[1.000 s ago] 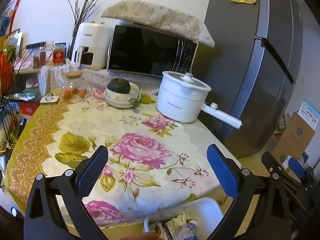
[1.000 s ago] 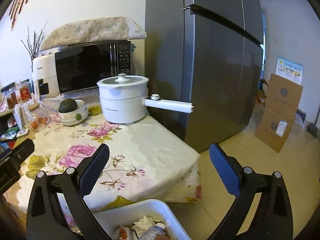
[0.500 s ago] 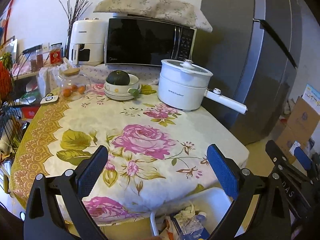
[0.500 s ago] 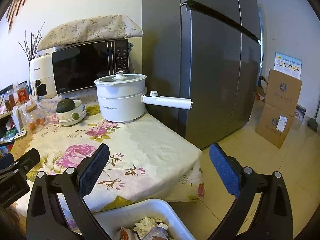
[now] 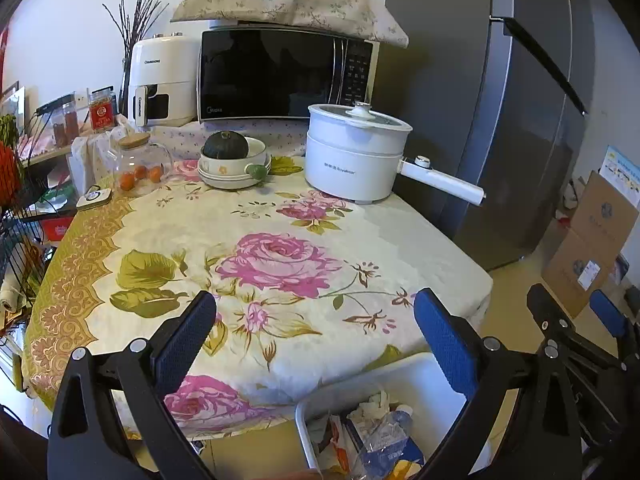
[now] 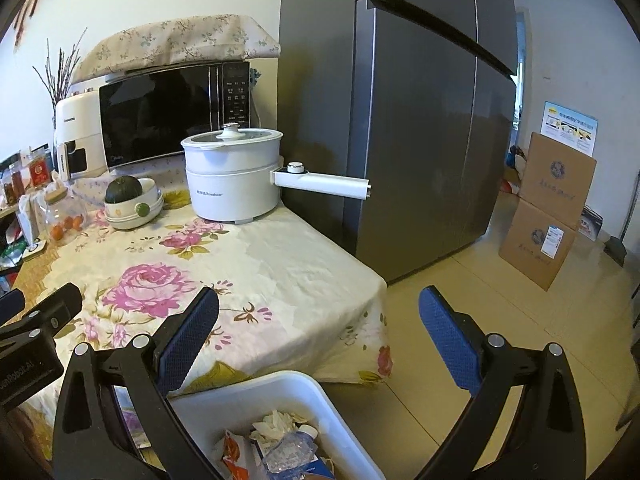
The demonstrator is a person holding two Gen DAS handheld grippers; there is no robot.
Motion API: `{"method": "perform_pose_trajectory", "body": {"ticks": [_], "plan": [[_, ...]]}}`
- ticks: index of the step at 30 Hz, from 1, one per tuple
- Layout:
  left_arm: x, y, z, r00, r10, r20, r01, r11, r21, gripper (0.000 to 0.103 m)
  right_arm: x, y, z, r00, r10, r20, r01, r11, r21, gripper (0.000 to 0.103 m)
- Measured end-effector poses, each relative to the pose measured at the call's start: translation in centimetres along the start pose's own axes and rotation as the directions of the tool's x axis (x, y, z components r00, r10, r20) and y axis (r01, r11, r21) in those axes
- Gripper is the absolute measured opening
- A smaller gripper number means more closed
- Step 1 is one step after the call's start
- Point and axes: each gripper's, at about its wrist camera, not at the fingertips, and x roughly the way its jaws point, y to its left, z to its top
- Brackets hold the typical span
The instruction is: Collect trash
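Note:
A white bin [image 5: 404, 376] [image 6: 256, 396] sits low beside the table's near edge, holding crumpled tissue [image 6: 280, 420], a crushed clear plastic bottle [image 6: 288, 450] and colourful wrappers [image 5: 340, 440]. My left gripper [image 5: 316, 340] hovers open above the bin and the tablecloth edge, nothing between its blue pads. My right gripper [image 6: 320, 336] is also open and empty, above the bin's far rim and the floor. In the left wrist view the right gripper's body [image 5: 568, 340] shows at the right; in the right wrist view the left gripper's body [image 6: 32, 332] shows at the left.
A table with a floral cloth [image 5: 260, 256] carries a white electric pot [image 5: 356, 152] with a long handle, a bowl with a dark squash [image 5: 232, 160], a glass jar, a microwave [image 5: 280, 72] and an air fryer. A grey fridge [image 6: 420, 120] and cardboard boxes [image 6: 548, 208] stand on the right.
Both grippers have pulled back and risen a little, so more of the bin and its trash shows at the bottom. Both stay open.

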Motion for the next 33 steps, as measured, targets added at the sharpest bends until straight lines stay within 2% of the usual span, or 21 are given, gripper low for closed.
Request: {"method": "perform_pose_trajectory", "body": {"ticks": [5,10,16,23,33], "plan": [[-0.3,0.2,-1.4,0.998,-0.006,-0.058,0.005,1.000,-0.014,0.096,-0.3,-0.5,-1.0,0.999,-0.017,-0.040,0.017,1.000,-0.003,0.096],[-1.0,0.4,-3.9,0.993,0.004,-0.117,-0.007,1.000,-0.026,0.096,-1.0,-1.0,-3.6,0.994,-0.020,-0.112,0.020,1.000,-0.003,0.096],[-2.9,-0.1,-7.0,0.989,0.015,-0.144,-0.016,1.000,-0.003,0.096,-2.3,-1.3,-6.4,0.986,-0.027,-0.165,0.025,1.000,-0.018,0.096],[-3.8,-0.8,-8.3,0.988,-0.001,-0.151,0.006,0.999,0.031,0.096,-3.6,-2.2,-8.0,0.984,-0.032,-0.176,0.031,0.999,-0.010,0.096],[-3.5,-1.3,-8.7,0.986,-0.003,-0.167,0.012,0.999,0.050,0.096,-4.4,-2.7,-7.9,0.991,-0.033,-0.126,0.033,0.999,0.000,0.096]]}}
